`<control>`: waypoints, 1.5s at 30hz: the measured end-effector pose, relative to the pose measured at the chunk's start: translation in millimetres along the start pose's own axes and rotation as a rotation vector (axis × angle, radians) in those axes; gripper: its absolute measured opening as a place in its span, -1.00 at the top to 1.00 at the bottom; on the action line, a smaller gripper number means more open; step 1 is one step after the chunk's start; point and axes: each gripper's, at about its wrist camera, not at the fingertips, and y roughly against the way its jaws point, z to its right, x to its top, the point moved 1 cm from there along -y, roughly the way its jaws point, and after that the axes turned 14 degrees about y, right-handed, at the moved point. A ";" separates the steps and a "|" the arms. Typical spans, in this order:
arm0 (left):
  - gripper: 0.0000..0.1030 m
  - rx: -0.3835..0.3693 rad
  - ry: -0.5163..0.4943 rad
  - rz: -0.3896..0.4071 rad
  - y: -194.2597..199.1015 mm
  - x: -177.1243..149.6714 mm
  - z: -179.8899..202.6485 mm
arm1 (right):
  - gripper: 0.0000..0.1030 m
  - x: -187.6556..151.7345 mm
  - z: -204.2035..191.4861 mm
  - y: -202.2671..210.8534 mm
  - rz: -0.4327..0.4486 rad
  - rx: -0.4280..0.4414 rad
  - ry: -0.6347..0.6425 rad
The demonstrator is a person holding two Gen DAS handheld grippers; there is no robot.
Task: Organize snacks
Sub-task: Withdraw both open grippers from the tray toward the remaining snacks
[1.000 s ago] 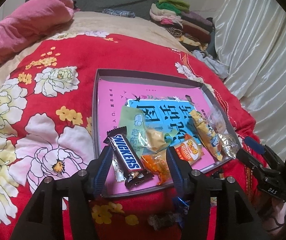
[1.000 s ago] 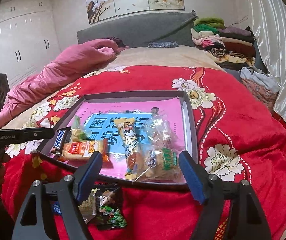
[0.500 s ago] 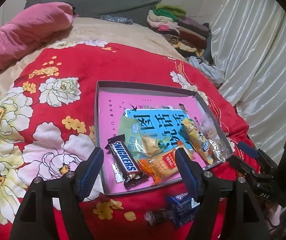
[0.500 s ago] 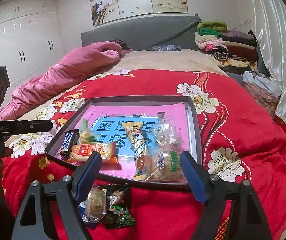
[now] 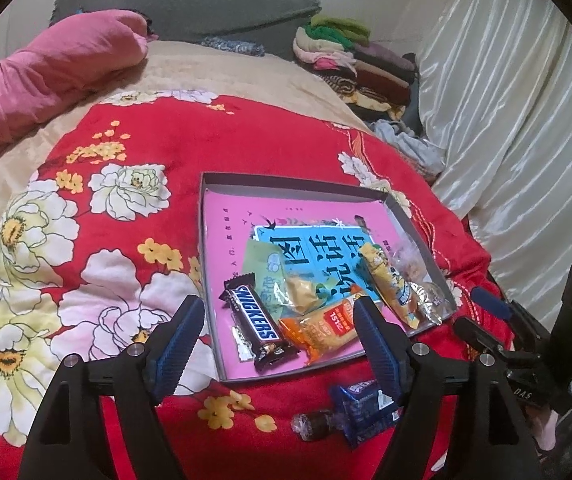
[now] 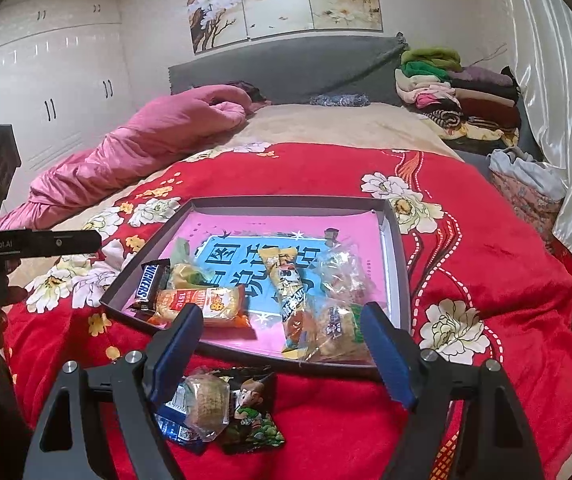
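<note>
Left gripper [image 5: 275, 322] angled down over tray [image 5: 286, 186], jaws just spread, empty, right gripper [image 6: 281, 330] agape

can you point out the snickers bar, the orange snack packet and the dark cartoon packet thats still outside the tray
snickers bar [image 5: 257, 321]: left wrist view, on the white lettering.
orange snack packet [image 6: 201, 301]: right wrist view, middle of its front label.
dark cartoon packet [image 6: 251, 412]: right wrist view, on the printed cartoon figure.

Snickers [image 5: 257, 322] is lying leftmost in the tray [image 5: 286, 189] on the bed; loose snacks [image 6: 221, 408] are lying before it.
</note>
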 end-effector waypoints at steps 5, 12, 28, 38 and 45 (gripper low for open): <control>-0.52 -0.003 0.022 0.009 8.7 4.5 -7.2 | -0.56 1.1 -2.6 2.3 0.001 0.005 0.004; -0.52 -0.004 0.024 0.025 21.2 7.8 -12.9 | -0.56 3.7 -8.1 5.4 0.006 0.014 0.012; -0.52 -0.006 -0.024 -0.005 27.8 -3.0 -4.0 | -0.56 4.8 -22.7 10.4 -0.004 0.033 0.042; -0.52 0.007 -0.058 -0.056 21.3 -19.8 -0.7 | -0.56 -1.4 -38.2 8.7 -0.035 0.061 0.077; -0.52 0.021 -0.083 -0.087 15.4 -30.3 2.0 | -0.56 -5.3 -46.8 6.6 -0.058 0.083 0.092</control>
